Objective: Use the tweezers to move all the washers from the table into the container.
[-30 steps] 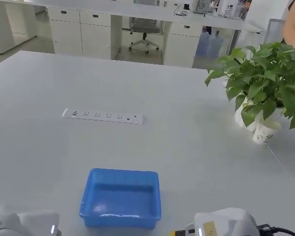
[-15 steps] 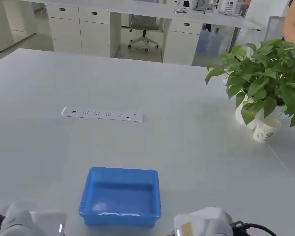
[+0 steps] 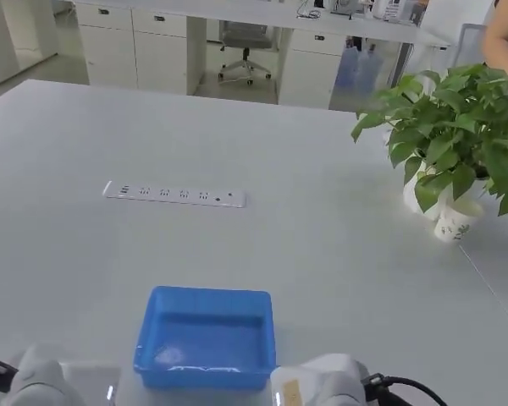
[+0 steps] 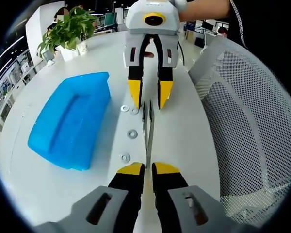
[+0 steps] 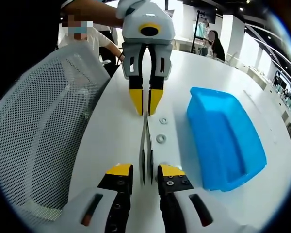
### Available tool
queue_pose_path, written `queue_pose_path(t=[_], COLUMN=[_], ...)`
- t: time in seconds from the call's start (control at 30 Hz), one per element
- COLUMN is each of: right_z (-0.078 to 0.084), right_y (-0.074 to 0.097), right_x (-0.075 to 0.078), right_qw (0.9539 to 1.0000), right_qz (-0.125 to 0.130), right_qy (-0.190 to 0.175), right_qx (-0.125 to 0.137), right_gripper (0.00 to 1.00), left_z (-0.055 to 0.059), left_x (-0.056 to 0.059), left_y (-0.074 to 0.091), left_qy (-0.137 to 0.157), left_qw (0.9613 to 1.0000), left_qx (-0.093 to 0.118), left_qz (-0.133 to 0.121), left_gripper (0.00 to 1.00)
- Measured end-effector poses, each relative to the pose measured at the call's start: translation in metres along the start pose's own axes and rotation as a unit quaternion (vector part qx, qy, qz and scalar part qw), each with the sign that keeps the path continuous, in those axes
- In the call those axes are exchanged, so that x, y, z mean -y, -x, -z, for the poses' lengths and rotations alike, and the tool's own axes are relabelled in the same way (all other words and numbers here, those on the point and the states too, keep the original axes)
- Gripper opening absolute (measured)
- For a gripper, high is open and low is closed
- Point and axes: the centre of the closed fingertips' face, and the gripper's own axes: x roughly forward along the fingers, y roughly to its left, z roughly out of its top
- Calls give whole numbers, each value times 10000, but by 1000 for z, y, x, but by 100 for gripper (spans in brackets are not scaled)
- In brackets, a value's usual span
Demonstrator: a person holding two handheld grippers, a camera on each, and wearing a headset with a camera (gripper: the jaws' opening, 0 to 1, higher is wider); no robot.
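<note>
An office: white cabinets point(image 3: 135, 46), a swivel chair point(image 3: 244, 38), potted plant point(image 3: 457, 127).

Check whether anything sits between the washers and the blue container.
Nothing visible does. The washers lie on bare table between the tweezers and the container; only its own wall rises on that path.

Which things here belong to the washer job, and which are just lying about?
Job in hand:
tweezers
washers
blue container

Just lying about:
power strip
potted plant
cup
mesh chair
</note>
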Motion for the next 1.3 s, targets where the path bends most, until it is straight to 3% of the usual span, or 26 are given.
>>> queue_pose_path(t=[0.53,0.73,1.3], right_z=[-2,-2,-1], right_y=[-9,-10,-10], right_x=[2,4,3], right_qw=[9999,9997,9996], right_qz=[-76,-5,55], right_qy=[11,196,202], right_qx=[-67,-138,-208], right_gripper=[15,11,8], left_z=[-1,0,-2], left_x=[-1,-2,-2], left_y=[-3,-3,-1], left_qy=[-95,-132,-107], left_qw=[9999,9999,9999], left_qx=[30,39,52], left_qz=[44,23,5], left_gripper=[6,5,5])
